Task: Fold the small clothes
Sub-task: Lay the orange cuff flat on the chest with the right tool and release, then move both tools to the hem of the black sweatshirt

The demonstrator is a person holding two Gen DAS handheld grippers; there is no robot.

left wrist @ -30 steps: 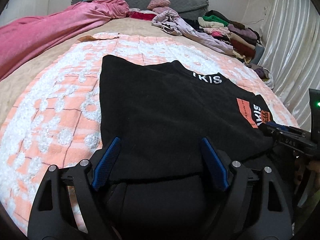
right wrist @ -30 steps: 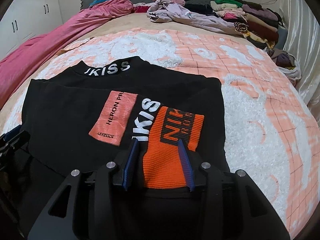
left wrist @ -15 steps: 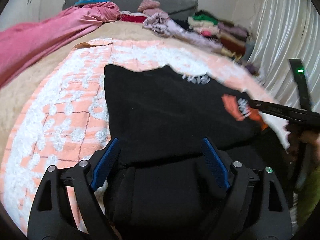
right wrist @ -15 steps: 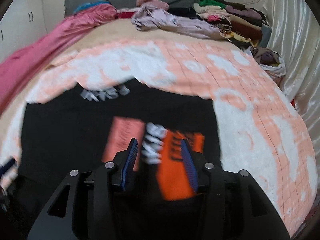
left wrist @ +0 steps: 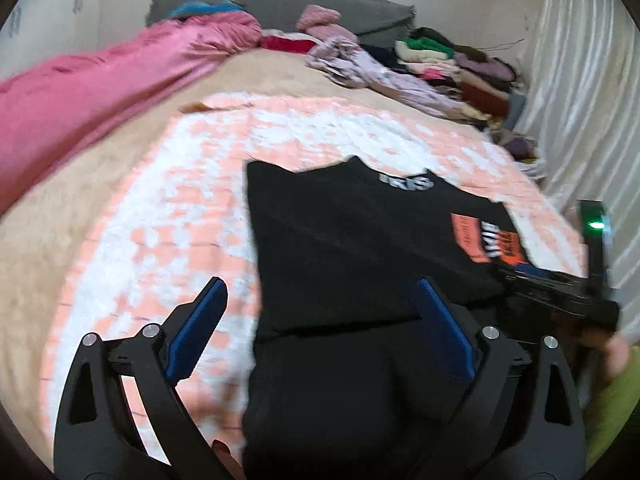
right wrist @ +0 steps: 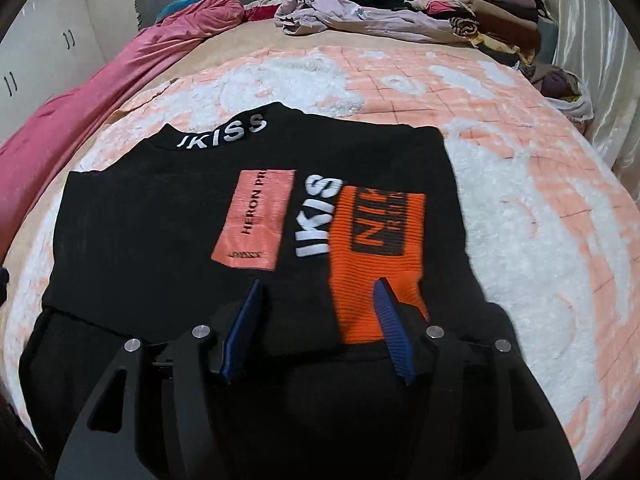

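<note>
Around the black sweater (right wrist: 160, 248) you had open blanket (right wrist: 520, 208) to its right and beyond its collar. Far past it, the clothes pile (right wrist: 460, 4) blocked you, and the pink quilt (left wrist: 100, 92) blocked its left.

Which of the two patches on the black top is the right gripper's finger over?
The bright orange ribbed patch, right of the white lettering. One blue finger overlaps its lower end. The paler salmon patch lies to the left, clear of both fingers.
</note>
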